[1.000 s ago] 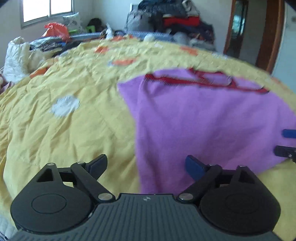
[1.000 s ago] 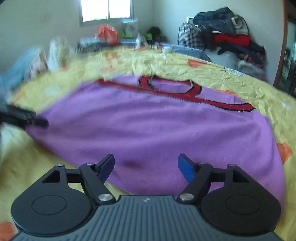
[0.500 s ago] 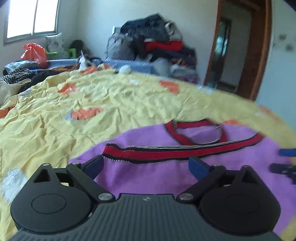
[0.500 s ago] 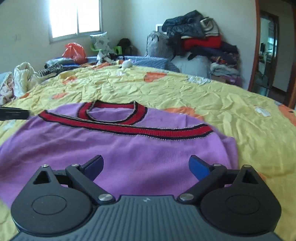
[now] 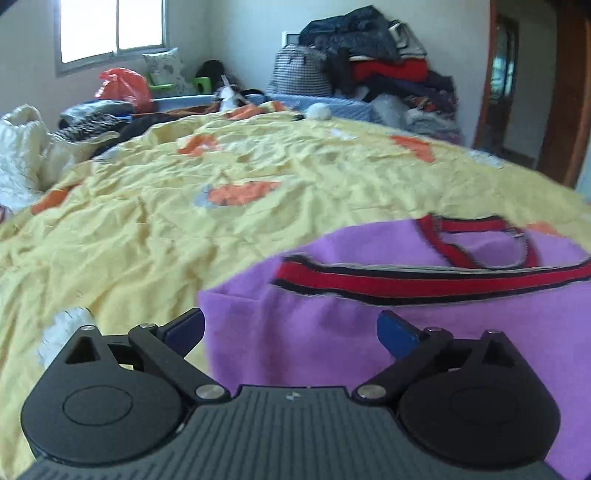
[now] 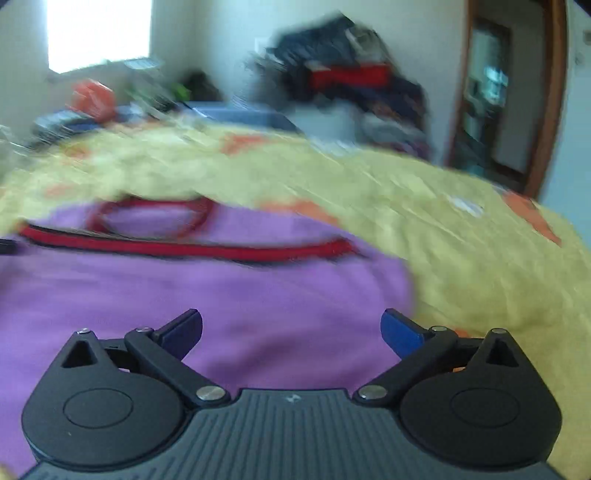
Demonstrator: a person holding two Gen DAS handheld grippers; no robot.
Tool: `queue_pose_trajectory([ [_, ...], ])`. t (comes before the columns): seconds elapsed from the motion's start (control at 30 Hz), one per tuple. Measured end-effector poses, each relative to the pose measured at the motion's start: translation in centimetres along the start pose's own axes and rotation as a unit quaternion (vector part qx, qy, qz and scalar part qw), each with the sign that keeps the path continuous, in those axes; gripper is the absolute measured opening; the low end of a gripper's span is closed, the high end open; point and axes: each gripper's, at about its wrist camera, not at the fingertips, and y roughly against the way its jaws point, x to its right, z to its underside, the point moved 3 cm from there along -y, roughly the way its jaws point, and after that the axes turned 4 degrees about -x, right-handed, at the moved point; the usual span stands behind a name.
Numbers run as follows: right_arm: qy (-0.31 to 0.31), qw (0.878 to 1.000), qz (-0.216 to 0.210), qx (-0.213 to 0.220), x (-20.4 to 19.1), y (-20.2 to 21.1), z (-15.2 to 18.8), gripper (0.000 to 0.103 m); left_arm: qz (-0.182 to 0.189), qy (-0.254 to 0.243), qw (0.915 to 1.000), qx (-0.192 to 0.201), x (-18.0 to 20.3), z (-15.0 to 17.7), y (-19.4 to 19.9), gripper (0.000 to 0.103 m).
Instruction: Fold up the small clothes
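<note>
Right wrist view: the right gripper (image 6: 291,330), jaws still opening, pinched nothing; the purple knitted top with red-and-black trim (image 6: 229,291) lay beneath, centre-left. The left gripper (image 5: 290,330) stood spread over its lower-right edge on the yellow bedspread (image 5: 147,229).

Soft daylight came from the overexposed window (image 5: 110,29) at upper left, casting few shadows. The right wrist view was heavily motion-blurred; the left was sharper, and both bent at the edges.

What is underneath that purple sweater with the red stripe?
The purple sweater lies spread flat on a wrinkled yellow bedspread with orange patches, which shows all around it. Whether anything else sits beneath it cannot be seen; the fabric covers that part.
</note>
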Motion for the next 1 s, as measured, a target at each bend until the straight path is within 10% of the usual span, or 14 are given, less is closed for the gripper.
queue_pose_trajectory([
  [0.17,0.034,0.998,-0.026,-0.041,-3.1,-1.9,0.5,0.103,0.003,-0.033,0.9992,-0.023,1.9,1.9,-1.7,0.103],
  [0.47,-0.025,0.998,0.015,-0.058,0.6,-1.5,1.0,0.103,0.045,0.062,0.9957,-0.051,-4.3,1.0,-0.8,0.102],
  [0.7,0.012,0.992,-0.122,0.014,-10.5,4.2,1.1,0.103,0.122,0.107,0.9802,-0.113,-10.2,-1.7,-2.8,0.103],
  [1.0,0.117,0.972,-0.203,0.024,-23.7,6.6,4.0,0.103,0.083,0.013,0.9910,-0.104,-8.2,-1.8,-4.1,0.103],
])
